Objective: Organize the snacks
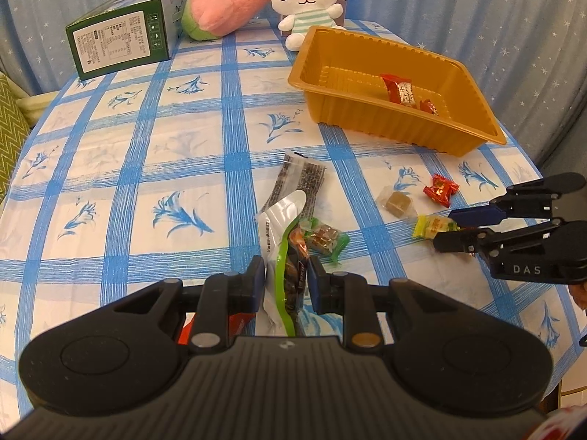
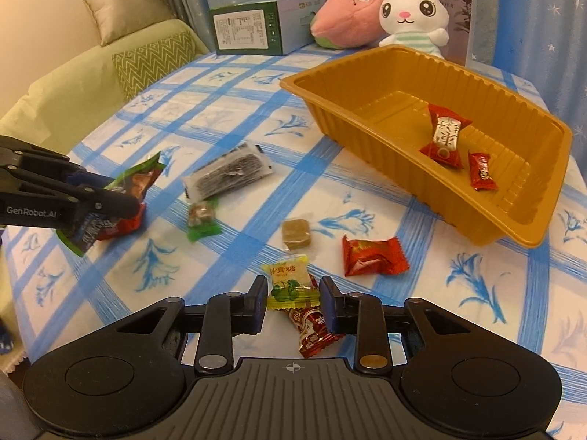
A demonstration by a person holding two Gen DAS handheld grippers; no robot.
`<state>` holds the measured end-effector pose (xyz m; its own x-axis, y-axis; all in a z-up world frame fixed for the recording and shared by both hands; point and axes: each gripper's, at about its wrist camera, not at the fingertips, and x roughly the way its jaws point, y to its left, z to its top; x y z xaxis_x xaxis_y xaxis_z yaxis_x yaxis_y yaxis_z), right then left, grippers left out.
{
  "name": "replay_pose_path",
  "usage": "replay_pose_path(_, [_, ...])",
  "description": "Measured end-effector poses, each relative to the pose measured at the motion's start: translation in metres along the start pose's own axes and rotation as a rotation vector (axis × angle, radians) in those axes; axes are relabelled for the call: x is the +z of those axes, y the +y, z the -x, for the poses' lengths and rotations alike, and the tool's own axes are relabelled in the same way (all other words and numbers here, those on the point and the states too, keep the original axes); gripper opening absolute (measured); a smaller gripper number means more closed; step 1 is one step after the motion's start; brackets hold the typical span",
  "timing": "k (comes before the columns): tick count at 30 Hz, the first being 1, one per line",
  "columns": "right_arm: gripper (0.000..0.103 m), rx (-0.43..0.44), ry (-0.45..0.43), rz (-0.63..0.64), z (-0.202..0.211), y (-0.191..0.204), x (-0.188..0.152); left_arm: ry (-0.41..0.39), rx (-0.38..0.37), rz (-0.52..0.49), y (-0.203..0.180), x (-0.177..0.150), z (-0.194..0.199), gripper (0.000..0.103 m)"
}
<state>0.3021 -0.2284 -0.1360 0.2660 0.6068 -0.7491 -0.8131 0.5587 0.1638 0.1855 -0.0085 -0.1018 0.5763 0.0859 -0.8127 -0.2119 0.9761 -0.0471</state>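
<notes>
My left gripper [image 1: 286,286] is shut on a green and silver snack packet [image 1: 284,256], held just above the table; it also shows in the right wrist view [image 2: 110,201]. My right gripper [image 2: 293,302] is open around a yellow-green candy [image 2: 291,284] that lies on the table, with a dark red candy [image 2: 312,330] below it. The gold plastic tray [image 2: 528,198] holds two red-wrapped candies [image 2: 445,135]. Loose on the cloth lie a black seaweed packet [image 2: 229,172], a green-wrapped sweet [image 2: 201,218], a brown cube sweet [image 2: 297,233] and a red candy [image 2: 374,256].
A green box [image 2: 249,31], a pink plush [image 2: 345,22] and a white rabbit plush [image 2: 414,14] stand at the table's far edge. A sofa with cushions [image 2: 154,58] is to the left. The blue checked tablecloth [image 1: 146,146] covers the round table.
</notes>
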Motion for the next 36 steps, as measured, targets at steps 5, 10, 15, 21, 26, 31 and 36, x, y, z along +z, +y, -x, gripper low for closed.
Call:
replay_pose_path(5, [0.032,-0.018,0.006,0.011,-0.008,0.0,0.009,-0.002,0.007,0.008,0.003,0.0,0.002,0.023])
replay_pose_path(10, [0.032,-0.023,0.045,0.061,-0.02,0.002,0.013,0.002,0.013,0.017,0.007,-0.001,0.002,0.023])
replay_pose_path(15, [0.03,-0.037,0.047,0.081,-0.025,0.006,0.012,0.003,0.022,0.025,0.011,-0.002,0.003,0.023])
replay_pose_path(21, [0.028,-0.066,0.031,0.1,-0.022,0.01,0.01,0.002,0.026,0.026,0.011,-0.002,0.005,0.023])
replay_pose_path(26, [0.027,-0.075,-0.003,0.076,-0.012,0.01,0.012,-0.004,0.023,0.019,0.01,-0.001,0.006,0.023])
replay_pose_path(31, [0.024,-0.084,-0.054,0.052,0.005,0.011,0.015,-0.015,0.017,0.011,0.007,0.001,0.009,0.023])
replay_pose_path(36, [0.024,-0.091,-0.093,0.033,0.02,0.014,0.015,-0.027,0.009,0.003,0.005,0.004,0.012,0.023])
